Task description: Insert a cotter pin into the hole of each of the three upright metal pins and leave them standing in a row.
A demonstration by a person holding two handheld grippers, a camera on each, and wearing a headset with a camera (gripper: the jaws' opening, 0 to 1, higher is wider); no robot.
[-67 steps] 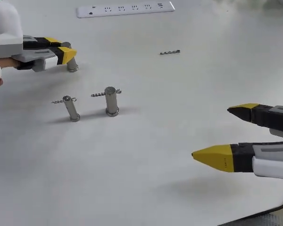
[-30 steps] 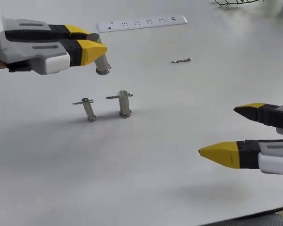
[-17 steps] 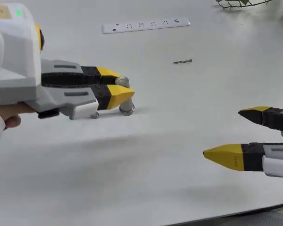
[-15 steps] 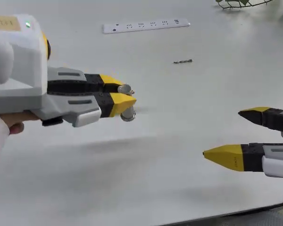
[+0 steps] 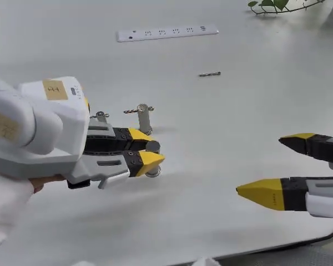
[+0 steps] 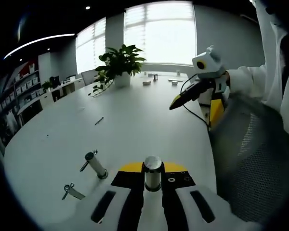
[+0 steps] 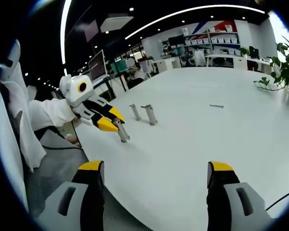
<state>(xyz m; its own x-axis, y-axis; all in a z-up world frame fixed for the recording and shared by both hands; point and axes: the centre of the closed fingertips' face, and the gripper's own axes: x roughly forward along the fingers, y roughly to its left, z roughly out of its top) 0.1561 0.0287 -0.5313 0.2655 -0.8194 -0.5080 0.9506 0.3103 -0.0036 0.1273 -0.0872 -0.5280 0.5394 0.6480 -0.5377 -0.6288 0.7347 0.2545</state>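
My left gripper (image 5: 157,152) is shut on a bare upright metal pin (image 5: 153,167) whose base is at the table surface; in the left gripper view that pin (image 6: 152,172) stands between the jaws. Just behind it stand two upright pins with cotter pins through them: one (image 5: 144,118) in plain sight, the other (image 5: 101,116) partly hidden by the left gripper. A loose cotter pin (image 5: 210,73) lies farther back on the table. My right gripper (image 5: 259,165) hangs open and empty at the right; its jaws stand wide apart in the right gripper view (image 7: 156,168).
A white power strip (image 5: 166,33) lies along the far side of the white table (image 5: 222,122). A green plant (image 5: 277,5) sits at the far right corner. The table's near edge runs close below the right gripper.
The left gripper has carried the bare pin from the back left to the near side of the two pinned pins. The right gripper has stayed open and almost still.
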